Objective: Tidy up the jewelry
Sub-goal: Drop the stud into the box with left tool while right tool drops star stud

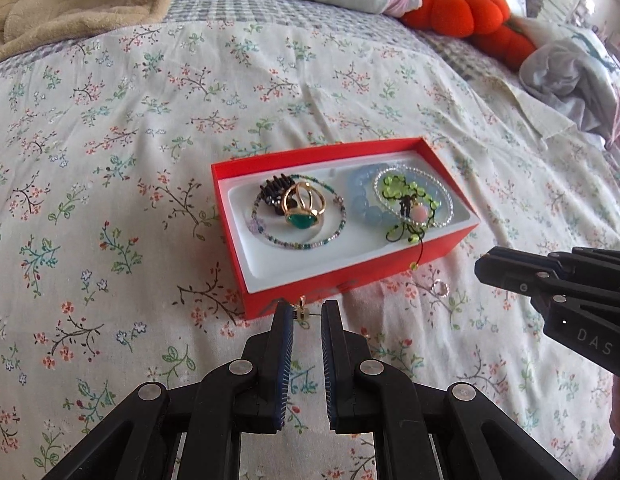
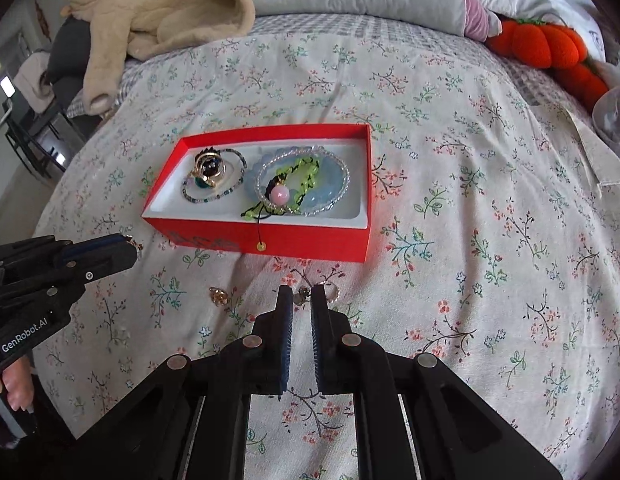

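The red box (image 1: 350, 280) sits open on the floral bedspread (image 1: 109, 160), and most of the jewelry is already in its white tray. In the left half lie a gold ring with a green stone (image 1: 303, 206), a dark claw clip (image 1: 275, 194) at its 10 o'clock, and a thin multicolored bead bracelet (image 1: 297, 245) looped around both. The right half holds a pale blue bead bracelet (image 1: 366, 204), a clear bead strand (image 1: 446, 196) and a green knotted cord with a pink bead (image 1: 418, 213); its black tail hangs over the front wall.

The loose pieces are what matter. The left gripper (image 1: 307, 314) has its fingers a narrow gap apart, with a small gold earring (image 1: 303, 312) and its fine wire spanning between the tips. I think it is lightly caught there, though I can't be sure the pads actually pinch it. The right gripper (image 2: 301, 294) is likewise nearly closed around a tiny dark trinket (image 2: 301, 295); a small beaded ring (image 2: 330, 291) lies on the sheet at its 3 o'clock, and a gold charm (image 2: 218, 295) at its 9 o'clock.

These bits look feather-light, hard and slick, and the soft sheet will give beneath them. I'd take each by its thickest body, not the wire hook, which could bend or slip through the pads.
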{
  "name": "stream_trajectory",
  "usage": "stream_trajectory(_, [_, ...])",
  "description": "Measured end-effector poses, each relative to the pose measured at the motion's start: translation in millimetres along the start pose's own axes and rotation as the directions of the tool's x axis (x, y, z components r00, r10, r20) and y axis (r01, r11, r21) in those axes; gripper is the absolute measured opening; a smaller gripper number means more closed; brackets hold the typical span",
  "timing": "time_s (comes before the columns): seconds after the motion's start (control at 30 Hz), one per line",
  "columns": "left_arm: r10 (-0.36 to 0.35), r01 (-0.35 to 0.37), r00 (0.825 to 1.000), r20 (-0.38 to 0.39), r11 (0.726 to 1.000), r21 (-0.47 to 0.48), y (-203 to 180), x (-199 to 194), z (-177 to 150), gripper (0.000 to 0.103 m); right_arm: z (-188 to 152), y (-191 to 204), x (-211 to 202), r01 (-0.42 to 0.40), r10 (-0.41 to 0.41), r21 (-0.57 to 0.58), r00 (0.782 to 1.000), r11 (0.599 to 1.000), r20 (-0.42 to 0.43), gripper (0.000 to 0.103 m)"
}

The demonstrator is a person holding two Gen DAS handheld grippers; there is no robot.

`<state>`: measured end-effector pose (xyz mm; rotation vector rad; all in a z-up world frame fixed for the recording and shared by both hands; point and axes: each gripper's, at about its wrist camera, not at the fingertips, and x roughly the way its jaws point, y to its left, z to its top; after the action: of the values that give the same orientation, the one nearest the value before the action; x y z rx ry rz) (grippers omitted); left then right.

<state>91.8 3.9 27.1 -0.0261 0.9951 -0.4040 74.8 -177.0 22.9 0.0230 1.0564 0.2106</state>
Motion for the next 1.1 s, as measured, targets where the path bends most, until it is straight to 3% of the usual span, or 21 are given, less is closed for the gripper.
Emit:
stream_trajectory(0.63, [0.052,-0.051,0.998,0.037,0.999,-0.018,5.1,30.3,24.3,0.011,41.3,-15.7,5.2,-0.055,0.048,0.083,0.996,0.995,0.081,0.01])
stream_trajectory(0.73, [0.053,-0.052,0.998,0.038,0.998,-0.018,4.3,28.8,25.3,0.018,44.2,-18.3,8.4,-0.056,0.049,0.09,0.996,0.994,0.08,0.01])
stream_trajectory(0.8, [0.059,-0.059,0.997,0.038,0.998,-0.014,3.8,27.0,25.2,0.029,45.4,-19.7,10.6,-0.055,0.048,0.094,0.996,0.994,0.077,0.01])
stream_trajectory(1.0, [0.071,-0.07,0.997,0.031,0.997,-0.008,4.2,21.3,21.9,0.036,47.8,-26.7,14.1,-0.078,0.068,0.141,0.995,0.987,0.071,0.011])
stream_trajectory(1.1, [0.075,-0.074,0.997,0.029,0.997,-0.007,4.7,17.9,20.1,0.04,48.6,-30.1,13.9,-0.077,0.066,0.162,0.995,0.984,0.07,0.025])
